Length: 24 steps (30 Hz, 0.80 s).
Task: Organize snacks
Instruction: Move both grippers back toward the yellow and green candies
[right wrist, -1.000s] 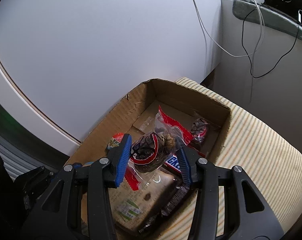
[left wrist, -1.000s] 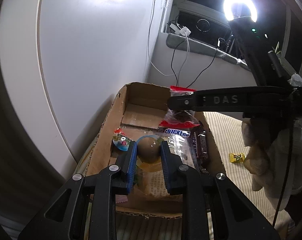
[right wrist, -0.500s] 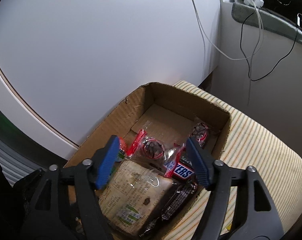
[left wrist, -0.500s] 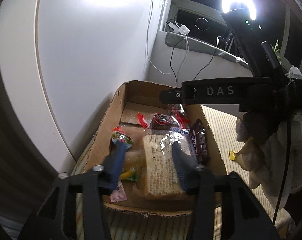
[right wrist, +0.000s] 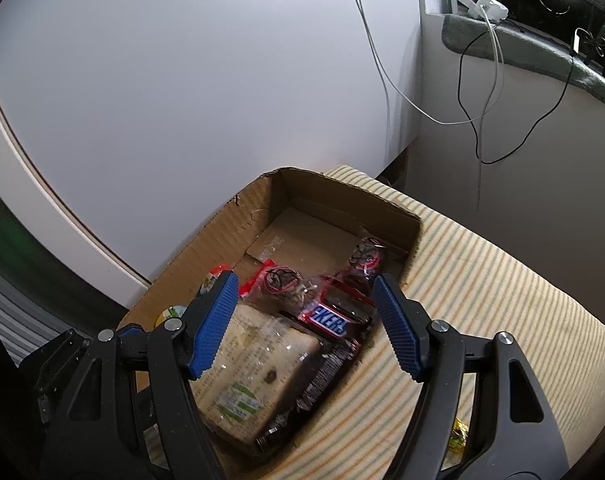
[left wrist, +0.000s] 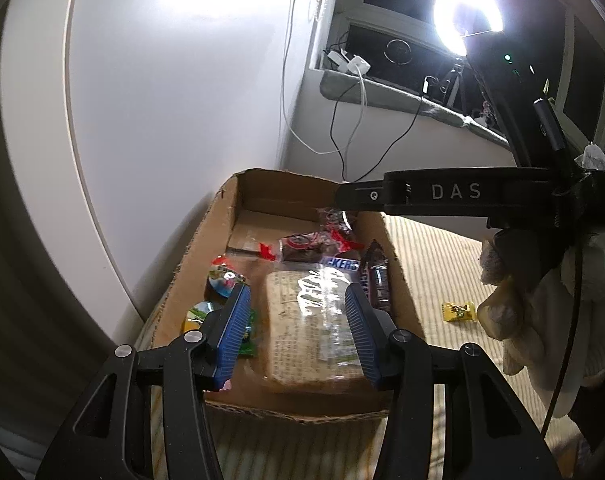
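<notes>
An open cardboard box [left wrist: 190,264] [right wrist: 222,228] holds the snacks. Inside lie a large flat clear-wrapped cake [left wrist: 302,332] [right wrist: 246,364], a Snickers bar [left wrist: 342,264] [right wrist: 326,322], a dark chocolate bar [left wrist: 376,280] [right wrist: 322,368], two red-and-clear packets [right wrist: 282,280] [right wrist: 366,258] and two small round cups [left wrist: 222,280] [left wrist: 196,316]. My left gripper [left wrist: 295,288] hangs open above the cake, holding nothing. My right gripper [right wrist: 304,280] is open above the packets and empty; its black finger [left wrist: 454,192] crosses the left wrist view.
The box sits on a striped cloth [left wrist: 434,264] [right wrist: 482,280] against a white wall. A yellow wrapped candy [left wrist: 458,312] [right wrist: 458,436] lies on the cloth to the right of the box. A gloved hand [left wrist: 542,300] holds the right gripper. Cables hang from the windowsill behind.
Both grippers opened. The left let go of a round brown snack, the right dropped a red-and-clear packet, which now lies in the box. The right gripper drew back and up slightly.
</notes>
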{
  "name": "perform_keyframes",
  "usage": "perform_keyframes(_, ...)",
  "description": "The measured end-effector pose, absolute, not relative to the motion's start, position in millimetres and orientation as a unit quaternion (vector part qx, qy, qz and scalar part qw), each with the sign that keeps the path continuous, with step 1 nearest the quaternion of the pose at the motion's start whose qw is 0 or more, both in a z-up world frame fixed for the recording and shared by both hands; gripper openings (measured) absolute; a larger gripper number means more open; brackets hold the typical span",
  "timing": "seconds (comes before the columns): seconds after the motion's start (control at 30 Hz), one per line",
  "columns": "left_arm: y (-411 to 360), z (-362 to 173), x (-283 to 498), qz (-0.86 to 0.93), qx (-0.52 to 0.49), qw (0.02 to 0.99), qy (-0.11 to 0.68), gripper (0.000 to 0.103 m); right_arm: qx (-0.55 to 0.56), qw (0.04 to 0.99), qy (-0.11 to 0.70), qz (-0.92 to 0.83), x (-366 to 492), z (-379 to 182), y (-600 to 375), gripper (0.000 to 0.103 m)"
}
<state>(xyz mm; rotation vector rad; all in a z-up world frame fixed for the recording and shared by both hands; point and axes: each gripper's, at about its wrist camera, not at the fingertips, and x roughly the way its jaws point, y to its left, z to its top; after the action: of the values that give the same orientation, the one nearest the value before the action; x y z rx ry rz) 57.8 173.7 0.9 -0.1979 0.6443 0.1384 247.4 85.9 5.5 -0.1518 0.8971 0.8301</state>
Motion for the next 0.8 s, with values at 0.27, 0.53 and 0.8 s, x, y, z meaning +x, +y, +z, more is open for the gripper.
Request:
perform_keyframes(0.27, 156.2, 7.1, 52.5, 0.056, -0.092, 0.944, 0.312, 0.048, -0.066, 0.823, 0.413, 0.384, 242.7, 14.8, 50.7, 0.073)
perform_keyframes(0.53, 127.4, 10.4, 52.0, 0.029, -0.089, 0.946, 0.310, 0.048, -0.074, 0.827, 0.415, 0.371, 239.2, 15.1, -5.9, 0.073)
perform_keyframes(0.8, 89.5, 6.7, 60.1, -0.007, -0.082, 0.945, 0.317, 0.048, -0.089, 0.826, 0.438, 0.344, 248.1, -7.1, -56.0, 0.073)
